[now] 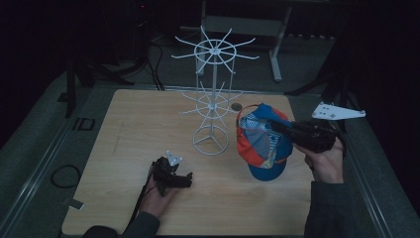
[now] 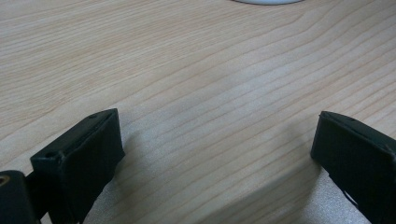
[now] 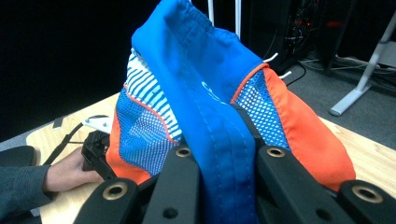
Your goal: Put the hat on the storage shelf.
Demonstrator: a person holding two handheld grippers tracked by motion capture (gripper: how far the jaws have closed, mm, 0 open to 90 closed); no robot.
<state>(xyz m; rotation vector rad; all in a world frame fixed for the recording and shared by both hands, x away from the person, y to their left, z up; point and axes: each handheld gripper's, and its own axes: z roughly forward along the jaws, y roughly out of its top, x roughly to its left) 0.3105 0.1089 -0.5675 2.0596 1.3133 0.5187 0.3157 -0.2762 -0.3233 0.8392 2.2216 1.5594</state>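
Right gripper (image 3: 219, 186): clamping the blue fabric of the cap (image 1: 262, 141), holding it up at the table's right.
Left gripper (image 2: 215, 154): jaws standing wide, resting near-left on the wooden table (image 1: 133, 129).
Wire rack (image 1: 213, 94): standing centre-far, just left of the cap.

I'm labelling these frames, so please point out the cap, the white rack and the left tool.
cap (image 1: 261, 141), high view, on its orange and blue crown.
white rack (image 1: 214, 79), high view, on its upright pole.
left tool (image 1: 184, 178), high view, between its tips.
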